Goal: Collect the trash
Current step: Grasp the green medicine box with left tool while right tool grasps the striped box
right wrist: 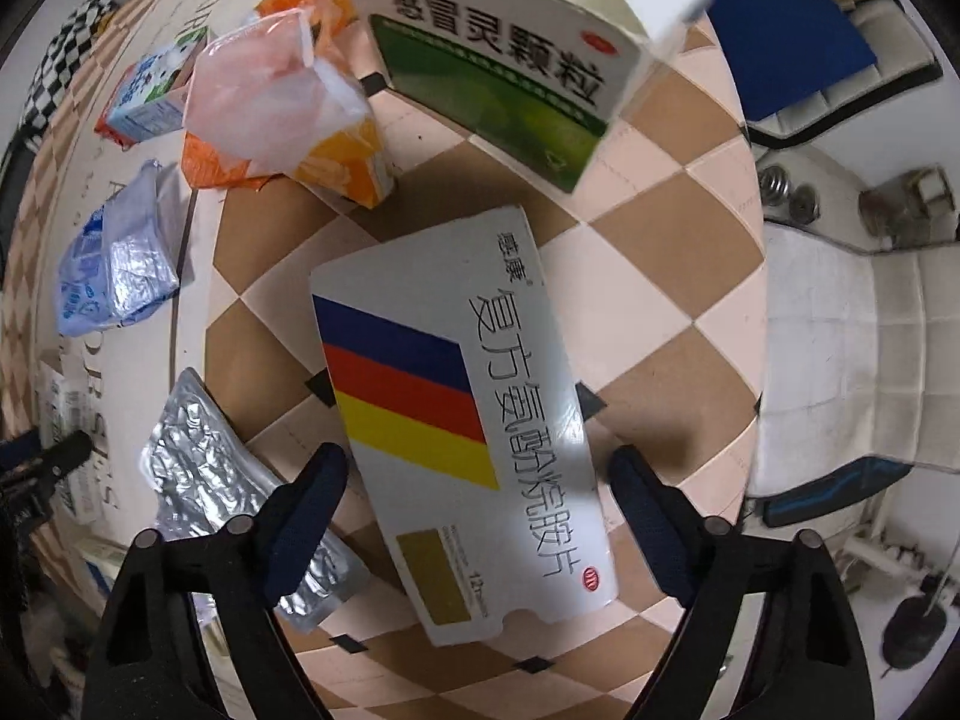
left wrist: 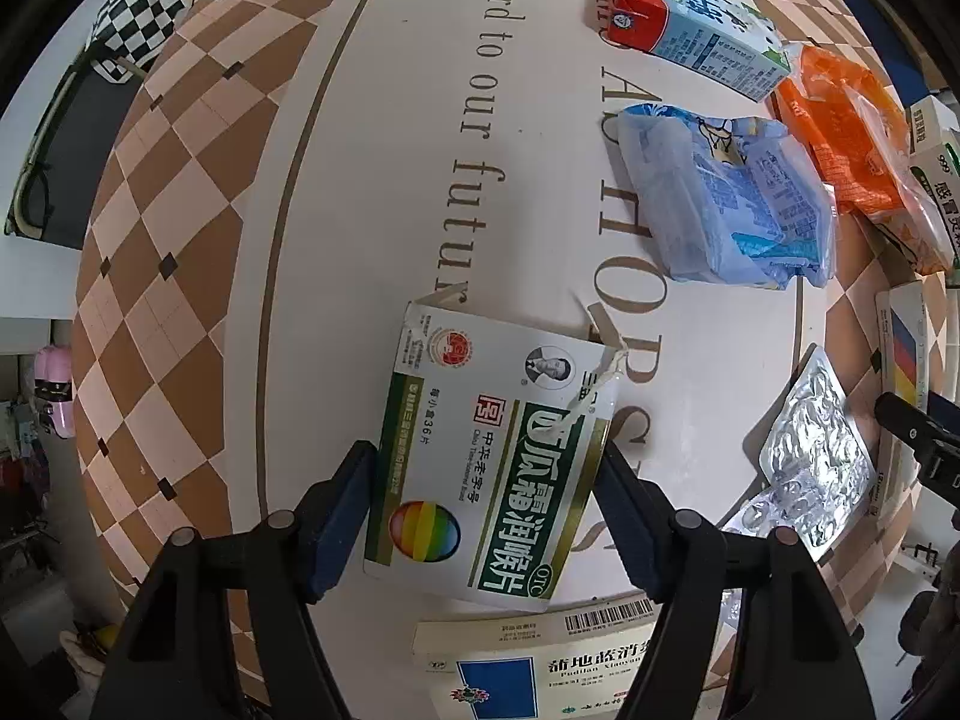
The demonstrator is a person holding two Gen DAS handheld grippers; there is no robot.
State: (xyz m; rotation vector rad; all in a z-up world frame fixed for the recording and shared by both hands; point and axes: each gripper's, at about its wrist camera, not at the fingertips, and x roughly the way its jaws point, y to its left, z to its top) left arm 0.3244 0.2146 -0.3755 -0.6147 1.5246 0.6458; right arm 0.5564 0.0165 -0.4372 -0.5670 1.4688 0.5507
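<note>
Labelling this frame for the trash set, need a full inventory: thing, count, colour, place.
lozenge box: 1, white and green, flattened, between the left tool's fingers
striped box: 1, white with blue, red, yellow bands, flat, between the right tool's fingers
blister pack: 1, silver, between the two boxes
blue wrapper: 1, pale blue, crumpled, mid-table
orange wrapper: 1, orange, beside the blue one
milk carton: 1, red and blue, on its side, far end
green box: 1, green and white, beyond the striped box
blue-square box: 1, cream, under left tool
tablecloth: 1, tan checks, lettered white centre
left tool: 1, black, pads at the lozenge box's edges
right tool: 1, black, open astride the striped box
</note>
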